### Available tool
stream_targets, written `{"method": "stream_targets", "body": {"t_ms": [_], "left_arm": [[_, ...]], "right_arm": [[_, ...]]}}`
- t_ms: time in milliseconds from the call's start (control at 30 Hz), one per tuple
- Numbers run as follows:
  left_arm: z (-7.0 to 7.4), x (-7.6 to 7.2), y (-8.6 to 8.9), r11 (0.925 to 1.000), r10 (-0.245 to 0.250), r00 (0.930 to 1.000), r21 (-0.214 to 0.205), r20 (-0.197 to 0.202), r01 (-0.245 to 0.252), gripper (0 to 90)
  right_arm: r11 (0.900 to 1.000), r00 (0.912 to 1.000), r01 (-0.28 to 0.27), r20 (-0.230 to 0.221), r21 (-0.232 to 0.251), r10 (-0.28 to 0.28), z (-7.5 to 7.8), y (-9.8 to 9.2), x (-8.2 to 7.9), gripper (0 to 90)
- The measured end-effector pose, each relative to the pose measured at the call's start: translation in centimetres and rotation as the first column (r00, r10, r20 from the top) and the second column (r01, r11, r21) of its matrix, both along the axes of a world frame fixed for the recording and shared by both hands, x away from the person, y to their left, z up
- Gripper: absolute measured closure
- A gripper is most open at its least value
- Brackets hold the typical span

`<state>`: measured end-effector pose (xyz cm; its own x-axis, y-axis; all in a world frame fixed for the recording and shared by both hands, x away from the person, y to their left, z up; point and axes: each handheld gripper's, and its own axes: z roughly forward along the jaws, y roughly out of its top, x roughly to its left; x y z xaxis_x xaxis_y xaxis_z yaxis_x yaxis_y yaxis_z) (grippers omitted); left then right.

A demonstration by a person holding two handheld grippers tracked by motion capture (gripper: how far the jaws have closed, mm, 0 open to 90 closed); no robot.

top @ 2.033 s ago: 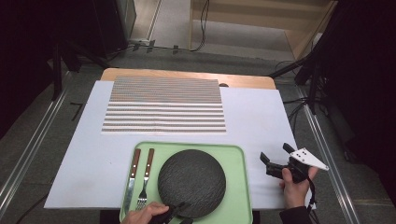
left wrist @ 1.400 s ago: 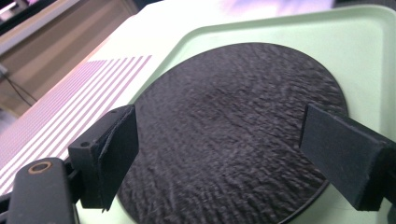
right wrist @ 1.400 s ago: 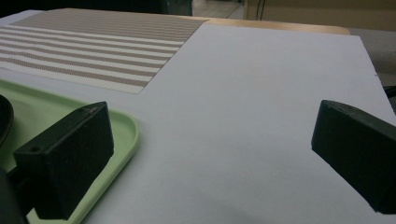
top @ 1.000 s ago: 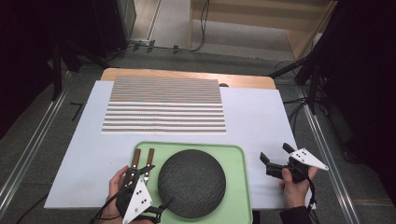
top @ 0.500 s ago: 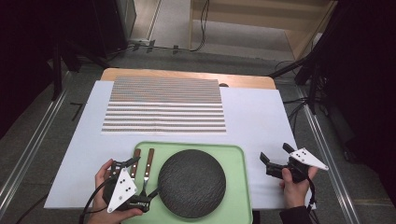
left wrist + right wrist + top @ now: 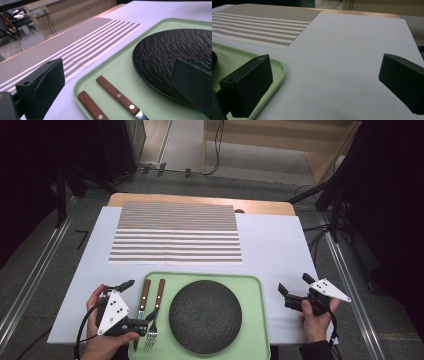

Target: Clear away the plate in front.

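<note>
Tray (image 6: 252,285) sat at desk (image 6: 272,245) front edge w/ plate (image 6: 205,316) in its middle, knife (image 6: 141,302) & fork (image 6: 155,312) side by side at tray's left. Placemat (image 6: 176,232) lay behind tray. Left tool (image 6: 141,302) straddled the cutlery; right tool (image 6: 294,290) was right of tray.

Both my grippers low, jaws spread wide.

My left gripper (image 6: 139,303) sits in my left hand (image 6: 102,340) at the near left, turned to point right, jaws wide apart with nothing between them. My right gripper (image 6: 295,290) rests in my right hand (image 6: 316,320) at the near right, pointing left, jaws also parted and gripping nothing.
</note>
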<state>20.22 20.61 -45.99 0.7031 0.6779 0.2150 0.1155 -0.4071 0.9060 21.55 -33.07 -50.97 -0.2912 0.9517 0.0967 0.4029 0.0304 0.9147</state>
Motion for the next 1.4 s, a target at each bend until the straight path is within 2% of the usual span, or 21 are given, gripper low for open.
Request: {"method": "stream_targets", "body": {"t_ms": [300,700,1400], "left_arm": [[0.0,1.0,1.8,0.9982,0.042,0.9988,-0.043,-0.026,-0.043,0.0],[-0.2,2.3,3.8,0.9929,0.086,0.9944,-0.076,-0.062,-0.091,0.0],[-0.8,4.7,7.7,0.9741,0.181,0.9762,-0.114,-0.119,-0.195,0.0]], "right_arm": [[1.0000,1.0000,0.000,0.001,-0.001,0.000,0.0,0.0,0.0,0.0],[1.0000,1.0000,0.002,0.002,0.001,-0.002,0.0,-0.1,0.0,0.0],[1.0000,1.0000,-0.001,0.000,0.004,0.001,0.0,-0.1,0.1,0.0]]}}
